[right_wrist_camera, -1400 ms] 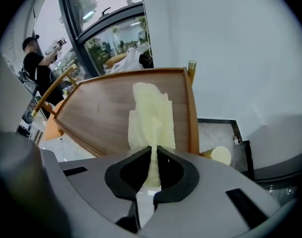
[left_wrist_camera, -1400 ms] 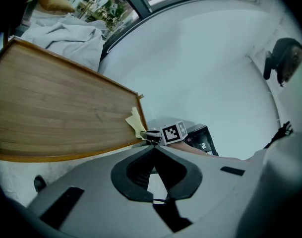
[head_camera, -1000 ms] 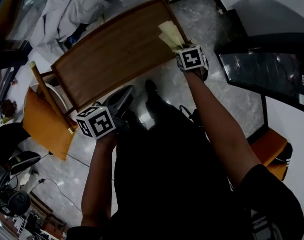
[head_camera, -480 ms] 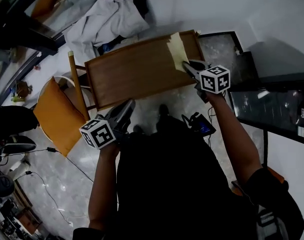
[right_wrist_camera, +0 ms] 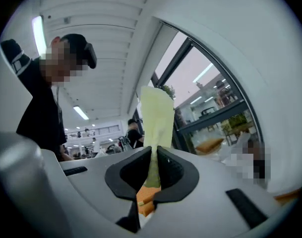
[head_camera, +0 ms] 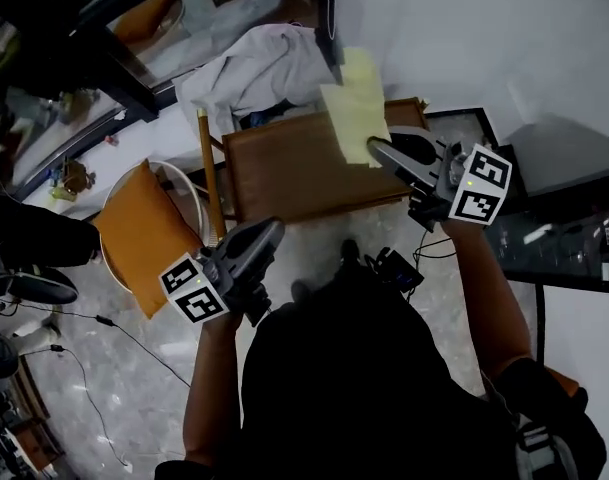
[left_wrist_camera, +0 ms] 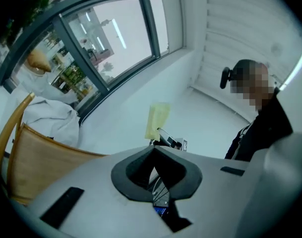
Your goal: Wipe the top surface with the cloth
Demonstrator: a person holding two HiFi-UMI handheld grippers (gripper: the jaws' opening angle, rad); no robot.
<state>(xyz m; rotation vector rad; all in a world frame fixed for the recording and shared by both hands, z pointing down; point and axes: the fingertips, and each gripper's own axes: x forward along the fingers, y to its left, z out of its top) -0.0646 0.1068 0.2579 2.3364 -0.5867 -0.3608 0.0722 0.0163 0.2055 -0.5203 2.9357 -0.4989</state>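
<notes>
1. Right gripper (right_wrist_camera: 154, 153): the jaws are clamped on the lower edge of the yellow cloth (right_wrist_camera: 157, 115). The sheet stands up past them against windows and ceiling, so this gripper is tilted upward.
2. Head view: the cloth is in the upper middle of the frame, over the far right corner of the wooden table top (head_camera: 289, 173). I judge it lifted clear of the wood, not pressed on it. Contact cannot be confirmed from above.
3. Probable reason for the grip: pinching one edge leaves most of the sheet free to lie flat and be dragged across the surface.
4. Left gripper (head_camera: 269, 234): the jaws are pressed together with nothing between them, only a thin sliver of gap. It sits centre-left of the frame, short of the table's near edge and well apart from the cloth. I judge it idle and held out of the wiping path.
5. Surroundings: an orange cushion (head_camera: 144, 233) is on a chair at left. A white garment (head_camera: 259, 68) is heaped beyond the table's far edge, at the top of the frame.
6. Hidden or unclear:
   - The table's far right corner is covered by the cloth and the right gripper.
   - The table legs are not seen.
   - The person's body fills the lower frame.
   - Dust or wet on the wood cannot be made out.
   - In the left gripper view a tan curved edge at lower left is cut off, and I cannot tell whether it is table or chair.
</notes>
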